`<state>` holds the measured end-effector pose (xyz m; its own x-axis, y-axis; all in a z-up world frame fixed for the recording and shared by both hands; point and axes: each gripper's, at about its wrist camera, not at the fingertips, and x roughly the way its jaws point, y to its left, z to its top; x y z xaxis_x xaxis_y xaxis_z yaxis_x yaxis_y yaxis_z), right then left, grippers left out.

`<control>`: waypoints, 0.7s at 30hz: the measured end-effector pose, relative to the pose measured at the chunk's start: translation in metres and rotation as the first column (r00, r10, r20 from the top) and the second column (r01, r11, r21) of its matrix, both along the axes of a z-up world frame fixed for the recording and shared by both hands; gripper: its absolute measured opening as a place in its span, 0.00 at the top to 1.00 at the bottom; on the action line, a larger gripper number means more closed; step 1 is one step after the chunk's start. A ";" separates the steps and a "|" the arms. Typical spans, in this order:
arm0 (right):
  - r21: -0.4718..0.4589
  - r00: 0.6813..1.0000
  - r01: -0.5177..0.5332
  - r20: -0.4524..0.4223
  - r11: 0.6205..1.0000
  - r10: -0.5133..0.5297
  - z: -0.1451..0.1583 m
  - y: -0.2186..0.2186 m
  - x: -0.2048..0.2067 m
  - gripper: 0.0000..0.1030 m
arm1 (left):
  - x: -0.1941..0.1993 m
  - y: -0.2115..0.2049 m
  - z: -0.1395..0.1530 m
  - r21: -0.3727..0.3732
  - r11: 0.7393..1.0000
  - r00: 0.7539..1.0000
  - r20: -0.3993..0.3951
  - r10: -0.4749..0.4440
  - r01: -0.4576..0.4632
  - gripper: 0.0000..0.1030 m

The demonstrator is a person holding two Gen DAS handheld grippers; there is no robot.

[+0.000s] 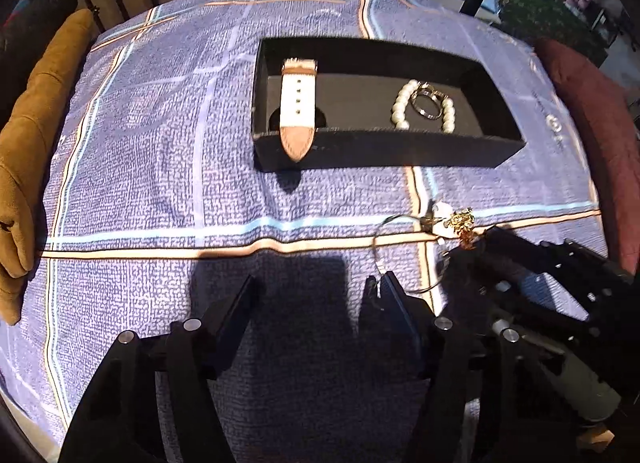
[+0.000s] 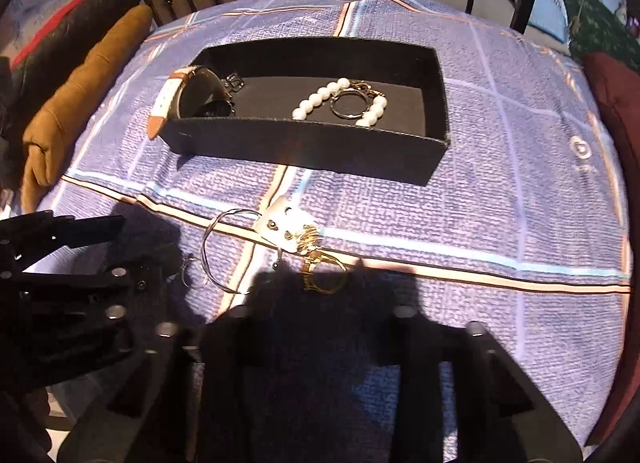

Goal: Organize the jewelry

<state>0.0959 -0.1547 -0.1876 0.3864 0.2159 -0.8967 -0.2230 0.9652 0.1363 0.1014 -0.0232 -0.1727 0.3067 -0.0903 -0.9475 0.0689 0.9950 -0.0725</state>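
Left wrist view: left tool (image 1: 316,295) jaws apart, nothing between; thin bangle (image 1: 404,255) touches its right finger. Black box (image 1: 384,151) on the bed holds watch (image 1: 298,103) and pearls (image 1: 404,103), sorted.

Right wrist view: right tool (image 2: 320,323) agape over gold chain (image 2: 320,267), likely next.

Blue plaid bedspread (image 2: 460,223) (rumpled): black tray (image 2: 304,143), bangle (image 2: 224,251), earring card (image 2: 282,225).

Your count: one black box (image 2: 304,143); in it one watch (image 2: 172,99), one pearl bracelet (image 2: 320,97), one key ring (image 2: 347,103). On the cloth you have one silver bangle (image 2: 212,239), one earring card (image 2: 280,229), one gold piece (image 2: 320,275). Two cushions: tan (image 1: 36,135), maroon (image 1: 592,123).
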 end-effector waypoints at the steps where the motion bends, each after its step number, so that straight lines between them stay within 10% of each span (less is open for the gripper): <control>1: -0.008 1.000 -0.001 0.001 1.000 0.001 -0.001 0.001 0.001 0.53 | 0.002 0.000 0.004 -0.031 0.999 1.000 0.018 -0.005 0.006 0.39; 4: -0.028 0.999 -0.034 0.019 0.999 0.035 -0.001 0.008 0.002 0.48 | 0.016 -0.006 -0.003 -0.111 0.993 1.000 -0.002 -0.027 0.026 0.34; 11: -0.072 0.997 -0.065 0.041 0.995 0.068 -0.005 0.009 0.003 0.51 | 0.022 -0.037 -0.028 0.069 0.998 0.997 -0.071 -0.006 0.010 0.35; 13: -0.093 0.994 -0.084 0.058 0.992 0.090 -0.004 0.011 -0.003 0.74 | 0.017 -0.040 -0.028 0.102 0.995 0.997 -0.082 0.010 -0.001 0.44; 16: -0.028 0.998 -0.039 0.048 0.999 0.041 0.003 -0.002 -0.005 0.76 | 0.008 -0.042 -0.026 0.117 0.993 0.998 -0.067 0.014 -0.006 0.60; 18: 0.010 0.998 0.001 0.058 1.000 -0.001 0.011 -0.015 -0.005 0.76 | 0.006 -0.037 -0.024 0.088 0.996 0.998 -0.062 0.027 -0.021 0.90; 21: 0.049 0.995 0.030 0.089 0.998 -0.034 0.025 -0.025 -0.006 0.76 | 0.004 -0.021 -0.021 0.016 0.999 0.996 -0.077 0.053 -0.052 0.96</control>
